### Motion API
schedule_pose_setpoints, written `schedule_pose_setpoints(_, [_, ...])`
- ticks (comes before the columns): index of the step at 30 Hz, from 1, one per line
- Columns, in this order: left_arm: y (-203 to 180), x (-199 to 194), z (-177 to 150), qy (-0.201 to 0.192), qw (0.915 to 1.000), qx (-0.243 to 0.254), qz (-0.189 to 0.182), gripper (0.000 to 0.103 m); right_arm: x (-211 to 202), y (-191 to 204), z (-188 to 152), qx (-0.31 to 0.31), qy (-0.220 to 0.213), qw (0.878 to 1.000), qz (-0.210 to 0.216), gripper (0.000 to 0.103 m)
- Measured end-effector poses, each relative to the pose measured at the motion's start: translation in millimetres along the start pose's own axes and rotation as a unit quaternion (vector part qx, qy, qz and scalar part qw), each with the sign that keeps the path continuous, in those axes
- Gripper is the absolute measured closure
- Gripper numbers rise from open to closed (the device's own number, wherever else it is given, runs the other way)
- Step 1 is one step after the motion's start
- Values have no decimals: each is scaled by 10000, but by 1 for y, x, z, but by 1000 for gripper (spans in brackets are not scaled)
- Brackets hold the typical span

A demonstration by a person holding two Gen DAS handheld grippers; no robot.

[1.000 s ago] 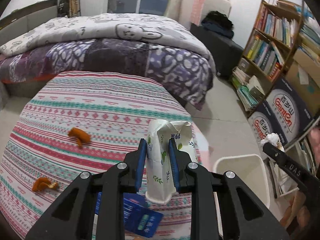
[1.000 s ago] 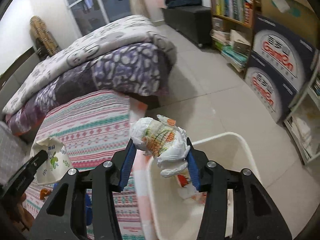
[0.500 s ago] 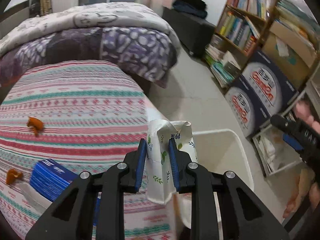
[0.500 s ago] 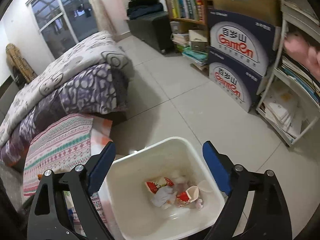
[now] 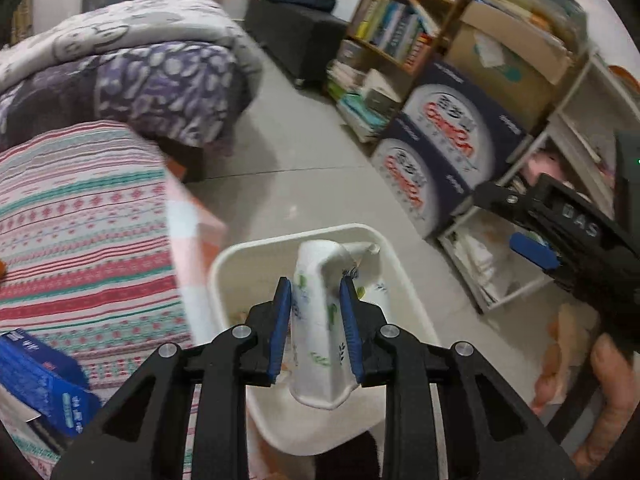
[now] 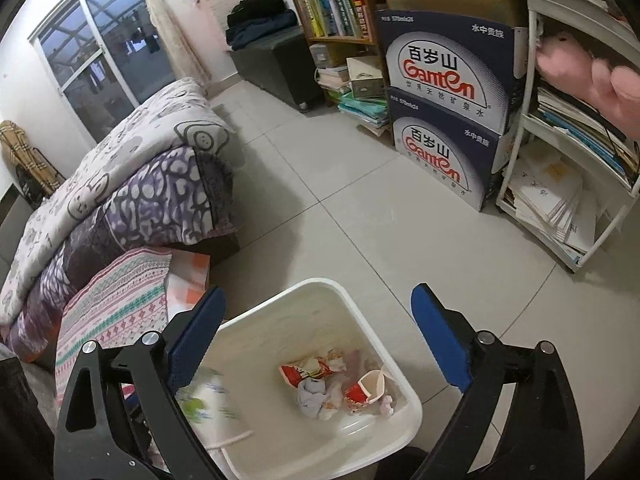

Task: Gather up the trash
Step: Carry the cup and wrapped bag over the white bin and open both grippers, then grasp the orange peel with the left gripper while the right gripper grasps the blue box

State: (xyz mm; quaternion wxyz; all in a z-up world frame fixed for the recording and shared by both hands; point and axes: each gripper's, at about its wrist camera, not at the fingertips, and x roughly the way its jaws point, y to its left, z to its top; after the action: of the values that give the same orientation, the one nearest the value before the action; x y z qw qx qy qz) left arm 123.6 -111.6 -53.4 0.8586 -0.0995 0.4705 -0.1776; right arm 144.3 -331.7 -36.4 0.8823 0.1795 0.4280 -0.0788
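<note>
Left gripper (image 5: 316,320) clamps crumpled paper cup (image 5: 320,320), cup over white bin (image 5: 224,264) opening; jaws just eased apart slightly, cup between pads. Right gripper (image 6: 318,344) spread wide, just opened, nothing between fingers, hangs above bin (image 6: 412,400). Discarded wrappers (image 6: 332,384) lie on bin floor at 3 o'clock from blurred cup (image 6: 204,396). Striped table cover (image 5: 80,240) at 9 o'clock of bin.
</note>
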Motion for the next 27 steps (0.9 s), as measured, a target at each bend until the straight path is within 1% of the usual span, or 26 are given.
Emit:
schedule_pose_setpoints(1, [-3, 1, 0, 4, 10000, 21, -52, 62, 0, -1, 0, 20, -16, 10000, -17, 13])
schedule_pose_setpoints(3, [-4, 1, 1, -16, 9999, 20, -112, 44, -1, -3, 1, 65, -41, 10000, -31, 12])
schedule_pose_setpoints(5, [-2, 2, 1, -3, 9999, 34, -110, 44, -2, -4, 1, 107, -60, 9999, -32, 11])
schedule_pose_setpoints(8, [3, 0, 2, -13, 10000, -2, -5, 44, -2, -1, 0, 78, -58, 9999, -52, 9])
schedule_pose_setpoints(11, [9, -7, 1, -68, 9998, 11, 191, 44, -2, 8, -2, -44, -84, 9999, -137, 7])
schedule_pose_setpoints(13, [12, -11, 0, -120, 9993, 49, 360, 40, -2, 16, -4, -149, -110, 9996, -191, 7])
schedule_pose_setpoints(19, [31, -26, -8, -288, 9938, 213, 1054, 35, 3, 46, -17, -452, -13, 9988, -194, 7])
schedule_pose_setpoints(21, [41, -31, -11, -340, 9906, 234, 1308, 34, 5, 59, -21, -601, 15, 9980, -179, 7])
schedule_pose_setpoints(23, [54, -37, -13, -395, 9861, 216, 1600, 31, 6, 73, -26, -736, 24, 9972, -155, 7])
schedule_pose_setpoints(24, [61, -40, -14, -420, 9841, 190, 1714, 29, 8, 81, -29, -813, 36, 9966, -130, 7])
schedule_pose_setpoints(27, [85, -51, -14, -452, 9774, 28, 2064, 29, 11, 103, -38, -1002, 115, 9949, -31, 7])
